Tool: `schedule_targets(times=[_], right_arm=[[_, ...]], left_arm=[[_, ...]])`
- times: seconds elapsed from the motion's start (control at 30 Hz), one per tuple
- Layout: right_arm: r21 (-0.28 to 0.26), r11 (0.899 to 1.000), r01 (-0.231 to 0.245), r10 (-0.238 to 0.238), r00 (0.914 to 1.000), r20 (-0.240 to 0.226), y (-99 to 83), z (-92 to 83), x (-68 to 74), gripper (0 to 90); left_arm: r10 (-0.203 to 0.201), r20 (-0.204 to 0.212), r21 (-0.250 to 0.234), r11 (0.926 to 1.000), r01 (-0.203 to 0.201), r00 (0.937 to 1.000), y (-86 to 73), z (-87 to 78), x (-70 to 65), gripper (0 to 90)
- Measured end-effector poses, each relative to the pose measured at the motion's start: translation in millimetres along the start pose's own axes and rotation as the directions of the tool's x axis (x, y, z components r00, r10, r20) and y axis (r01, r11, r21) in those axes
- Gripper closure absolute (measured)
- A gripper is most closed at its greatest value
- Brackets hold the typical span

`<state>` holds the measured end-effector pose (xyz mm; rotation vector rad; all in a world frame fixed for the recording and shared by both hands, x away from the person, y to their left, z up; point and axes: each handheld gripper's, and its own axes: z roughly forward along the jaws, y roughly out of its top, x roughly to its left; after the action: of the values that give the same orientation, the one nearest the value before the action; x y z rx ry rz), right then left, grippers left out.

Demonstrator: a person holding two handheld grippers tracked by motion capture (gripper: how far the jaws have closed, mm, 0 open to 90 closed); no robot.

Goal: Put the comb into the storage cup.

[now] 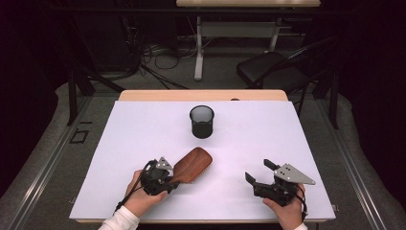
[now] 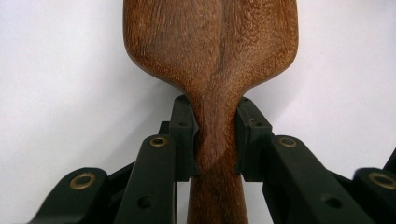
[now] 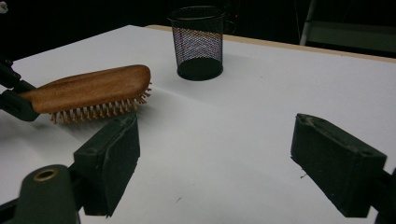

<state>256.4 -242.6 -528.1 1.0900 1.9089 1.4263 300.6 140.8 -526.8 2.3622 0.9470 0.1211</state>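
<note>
1. Where the high view's lower left shows a hand and white sleeve, the left gripper (image 1: 168, 179) is clenched on the handle of a wooden hairbrush (image 1: 191, 164).
2. Seen from the left gripper view, the two black jaws press the narrow neck of the hairbrush (image 2: 212, 60) from both sides, just below where the handle widens into the paddle.
3. At the left of the right gripper view, the hairbrush (image 3: 88, 87) is held level with its bristles pointing down; whether their tips touch the white table cover (image 3: 261, 112) cannot be told.
4. Its back is a reddish-brown, smooth, rounded wood with visible grain; the bristles are short pale pegs in rows.
5. The right gripper (image 1: 258, 172), at the lower right of the high view, is released, its jaws spread wide with nothing between them.
6. From the right gripper view the same wide gap shows bare white cover between the two jaw pads.
7. A black mesh cup (image 1: 201, 121) stands upright near the centre of the high view, above the brush and well apart from it.
</note>
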Motion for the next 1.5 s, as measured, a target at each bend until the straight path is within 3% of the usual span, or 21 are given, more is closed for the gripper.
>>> schedule_targets(times=[0.33,0.8,1.17,1.5], right_arm=[[0.0,1.0,0.0,0.0,1.0,0.0,0.0,0.0,-0.1,15.2],[-0.001,1.0,0.0,0.0,1.0,-0.001,-0.1,0.3,0.1,15.3],[0.002,1.0,-0.005,0.005,1.0,-0.001,-0.2,0.1,-0.2,15.2],[0.001,1.0,-0.003,0.003,1.0,0.0,-0.2,0.1,-0.4,15.2]], left_arm=[[-0.025,0.002,-0.083,0.9962,0.025,0.9997,5.8,-8.8,-2.2,72.0],[-0.008,-0.014,-0.188,0.9822,0.005,0.9999,20.2,-25.1,-10.8,71.8],[-0.007,-0.012,-0.28,0.96,0.004,0.9999,28.8,-32.5,-16.3,71.8],[-0.008,-0.012,-0.351,0.9363,0.003,0.9999,26.2,-37.5,-21.6,71.8]])
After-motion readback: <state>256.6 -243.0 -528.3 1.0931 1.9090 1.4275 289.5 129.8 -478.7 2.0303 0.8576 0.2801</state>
